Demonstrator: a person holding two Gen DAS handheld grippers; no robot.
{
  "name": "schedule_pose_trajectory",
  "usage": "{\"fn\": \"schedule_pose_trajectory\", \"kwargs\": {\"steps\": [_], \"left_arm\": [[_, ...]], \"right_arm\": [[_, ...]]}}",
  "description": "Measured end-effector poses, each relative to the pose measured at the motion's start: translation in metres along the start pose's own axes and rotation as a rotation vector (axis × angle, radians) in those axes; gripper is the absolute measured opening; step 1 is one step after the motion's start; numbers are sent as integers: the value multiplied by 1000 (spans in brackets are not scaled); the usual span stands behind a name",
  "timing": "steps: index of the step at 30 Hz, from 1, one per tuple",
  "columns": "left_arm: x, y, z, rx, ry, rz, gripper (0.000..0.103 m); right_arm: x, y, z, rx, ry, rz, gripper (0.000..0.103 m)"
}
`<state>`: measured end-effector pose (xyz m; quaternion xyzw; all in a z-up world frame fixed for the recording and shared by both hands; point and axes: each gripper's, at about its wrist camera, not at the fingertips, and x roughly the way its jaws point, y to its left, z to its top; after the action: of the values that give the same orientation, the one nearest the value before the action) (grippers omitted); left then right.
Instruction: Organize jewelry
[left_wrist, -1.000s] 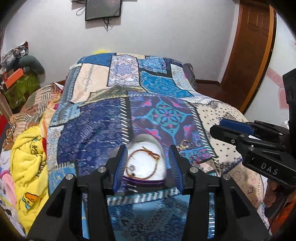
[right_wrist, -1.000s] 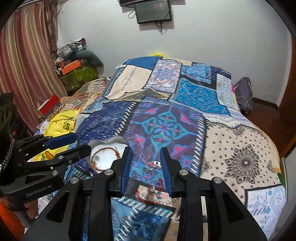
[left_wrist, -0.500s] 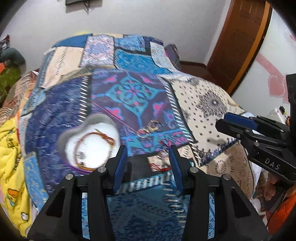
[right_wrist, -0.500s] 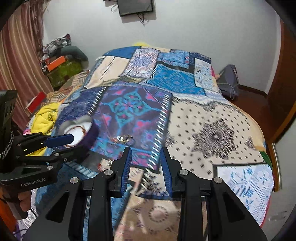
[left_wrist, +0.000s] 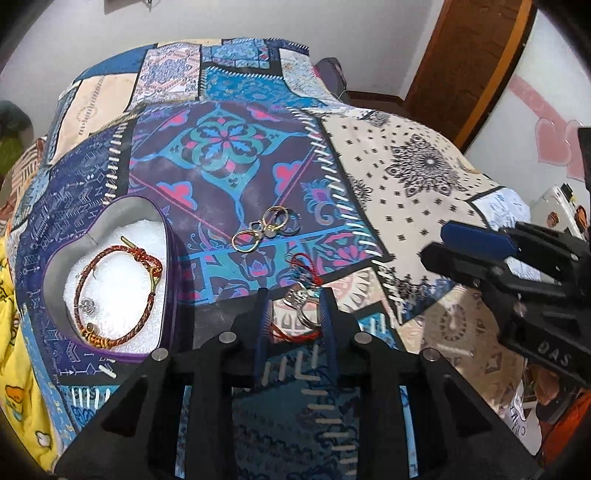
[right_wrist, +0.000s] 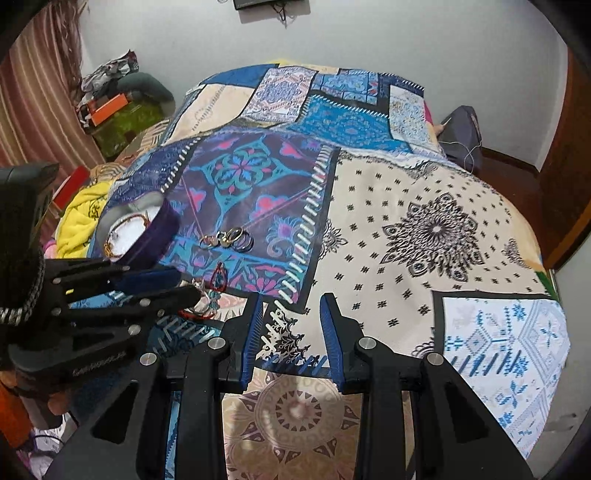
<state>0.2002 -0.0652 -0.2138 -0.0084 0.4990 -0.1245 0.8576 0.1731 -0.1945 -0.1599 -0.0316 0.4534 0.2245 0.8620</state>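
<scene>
Both jaws are standing spread: my left gripper (left_wrist: 296, 295) is straddling the red-cord charm bracelet (left_wrist: 303, 304) at lower centre of the left view, pads beside it and not closed on it, while my right gripper (right_wrist: 291, 301) is hovering over bare quilt (right_wrist: 424, 229). Rings (left_wrist: 266, 228) are lying mid-frame; heart-shaped box (left_wrist: 114, 210), holding a braided bracelet (left_wrist: 114, 291), is sitting at left.

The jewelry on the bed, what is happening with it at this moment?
A person holds tongs in each hand over a patchwork quilt. The left tongs are open around a red-cord piece with silver rings, not yet closed on it. The right tongs are open above bare quilt, holding nothing. A braided bracelet already lies in the heart-shaped box. A cluster of rings waits on the quilt.
</scene>
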Motion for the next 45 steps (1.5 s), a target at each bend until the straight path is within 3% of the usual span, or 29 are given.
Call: {"fn": "schedule_pose_trajectory", "kwargs": {"steps": [5, 10, 27, 28, 30, 45], "left_arm": [[11, 1, 0, 12, 3, 3, 24], [16, 2, 3, 12, -17, -4, 14], [-20, 17, 1, -3, -101, -9, 14], [-21, 17, 0, -3, -104, -9, 14], [-21, 17, -1, -6, -103, -12, 14], [-11, 6, -9, 31, -46, 3, 14]], "right_arm": [[9, 0, 0, 9, 18, 28, 29], [14, 5, 3, 14, 23, 54, 29], [54, 38, 2, -59, 89, 91, 28], [54, 38, 3, -60, 86, 92, 27], [54, 38, 3, -62, 87, 90, 8], [38, 27, -4, -32, 45, 56, 7]]}}
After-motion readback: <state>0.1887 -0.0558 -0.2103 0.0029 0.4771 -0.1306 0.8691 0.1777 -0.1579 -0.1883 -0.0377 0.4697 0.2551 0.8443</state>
